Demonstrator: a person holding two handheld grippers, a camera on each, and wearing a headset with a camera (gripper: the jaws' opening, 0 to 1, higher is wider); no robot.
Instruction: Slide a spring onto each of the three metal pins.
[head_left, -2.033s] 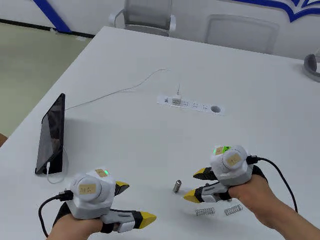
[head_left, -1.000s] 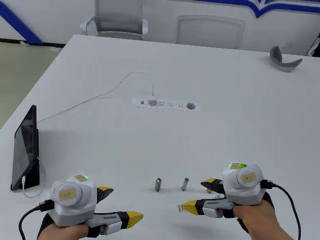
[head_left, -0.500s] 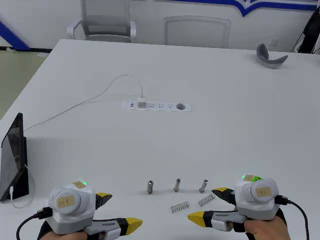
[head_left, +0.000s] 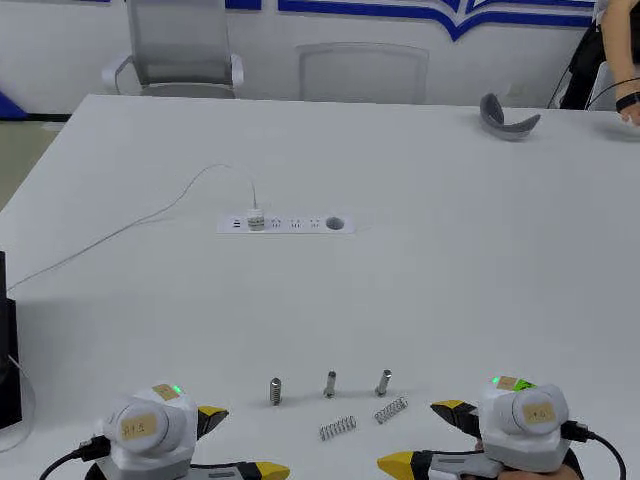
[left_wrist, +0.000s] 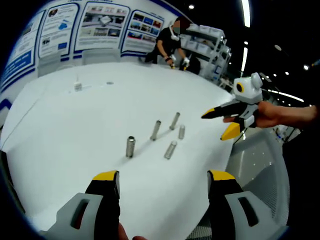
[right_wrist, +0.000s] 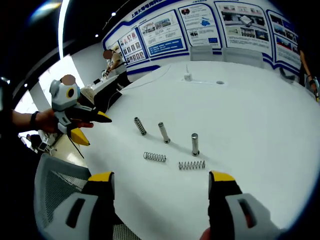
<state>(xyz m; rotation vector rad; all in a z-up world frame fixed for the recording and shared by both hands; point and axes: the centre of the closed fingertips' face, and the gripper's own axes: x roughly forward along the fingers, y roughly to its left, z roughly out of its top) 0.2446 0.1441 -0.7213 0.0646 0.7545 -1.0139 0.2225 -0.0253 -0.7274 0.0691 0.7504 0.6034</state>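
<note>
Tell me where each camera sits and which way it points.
Head view: on the headset, looking down at three pins on the table; left gripper and right gripper show below.
Left gripper view: on the left gripper, looking along its open jaws at the pins.
Right gripper view: on the right gripper, facing them from the opposite side.
Both gripper views show the pins and the other gripper.
</note>
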